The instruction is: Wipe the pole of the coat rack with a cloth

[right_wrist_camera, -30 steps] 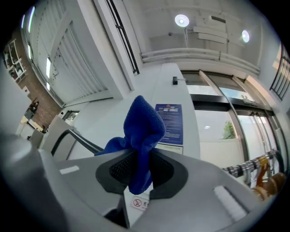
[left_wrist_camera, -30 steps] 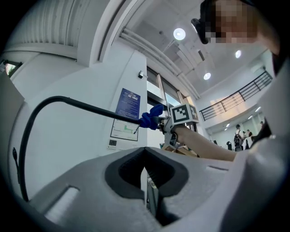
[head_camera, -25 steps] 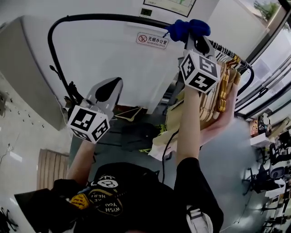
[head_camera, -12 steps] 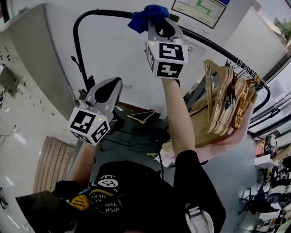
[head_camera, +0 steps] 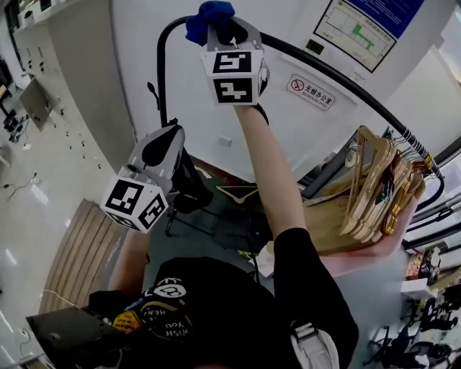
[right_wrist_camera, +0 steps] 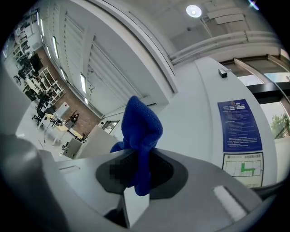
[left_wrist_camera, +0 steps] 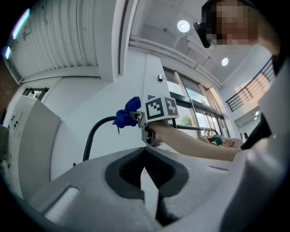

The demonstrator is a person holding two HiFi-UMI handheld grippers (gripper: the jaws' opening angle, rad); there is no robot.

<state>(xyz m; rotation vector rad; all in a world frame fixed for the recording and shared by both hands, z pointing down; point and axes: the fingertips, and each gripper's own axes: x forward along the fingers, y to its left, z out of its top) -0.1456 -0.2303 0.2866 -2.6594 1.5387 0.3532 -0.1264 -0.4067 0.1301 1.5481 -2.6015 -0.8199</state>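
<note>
The right tongs (head_camera: pixel 216 27) clamp the blue cloth (head_camera: pixel 207 14) at the upper bend of the coat rack's pole (head_camera: pixel 324 72), apparently for wiping, while the left tongs (head_camera: pixel 171 133) (jaws together, empty) hang below that pole, out of the way.

Walls: a white wall (head_camera: pixel 137 50) runs behind, bearing a small red-and-white prohibition sign (head_camera: pixel 310 92) and a framed floor plan (head_camera: pixel 353 32); a blue notice (right_wrist_camera: pixel 239 124) hangs just above the plan.
Floor: the pale, glossy floor (head_camera: pixel 29 216) spreads at the left; a slatted wooden board (head_camera: pixel 79 252) lies on it.
Furniture: a pale grey cabinet (head_camera: pixel 72 72) stands against the left wall; dark chairs (head_camera: pixel 425 324) crowd the lower right corner; desks (right_wrist_camera: pixel 50 115) fill a distant open office.
Windows: tall glazed panels (left_wrist_camera: pixel 199 104) let in daylight, with greenery outside.
Light: round ceiling lamps (left_wrist_camera: pixel 183 26) glow overhead; strip lights (right_wrist_camera: pixel 84 84) line a slatted ceiling.
</note>
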